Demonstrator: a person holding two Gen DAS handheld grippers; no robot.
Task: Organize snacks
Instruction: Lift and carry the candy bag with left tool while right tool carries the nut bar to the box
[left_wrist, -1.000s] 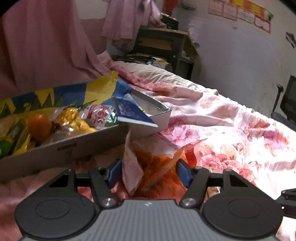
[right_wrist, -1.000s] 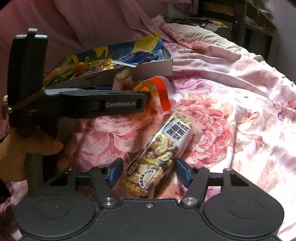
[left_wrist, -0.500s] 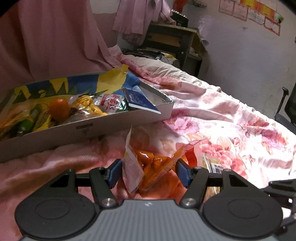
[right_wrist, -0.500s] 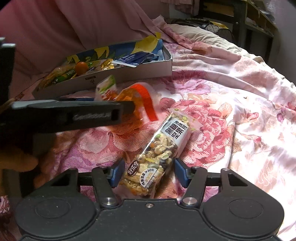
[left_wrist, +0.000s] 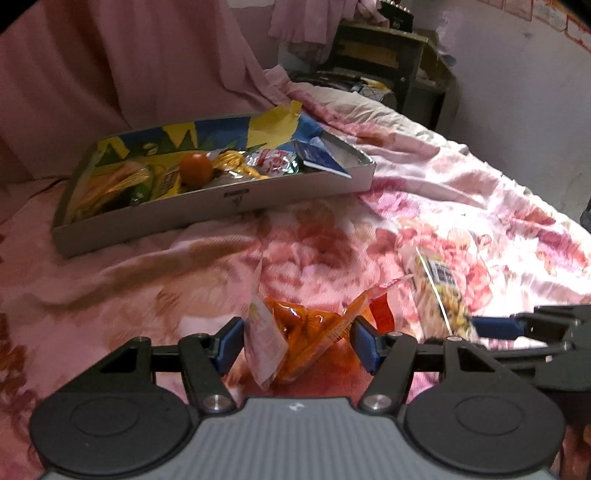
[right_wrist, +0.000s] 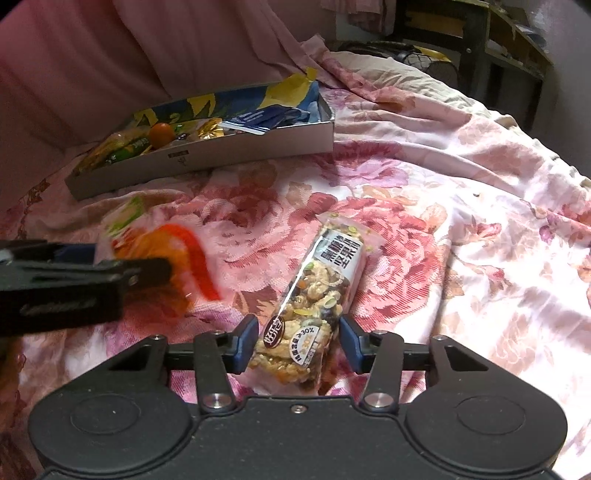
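Several snacks fill our box (left_wrist: 229, 206), upper left; our left gripper (left_wrist: 297, 345) clamps the orange packet (left_wrist: 295, 332); our right gripper (right_wrist: 297, 343), closing around the nut bar (right_wrist: 314, 295), hasn't pinched it.

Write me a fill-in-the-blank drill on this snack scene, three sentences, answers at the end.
1. The left gripper holds an ___ snack packet.
2. The nut bar lies on the flowered ___, between the closing jaws of the right gripper.
3. The small orange fruit sits inside the ___.

Missing words: orange; bedspread; box
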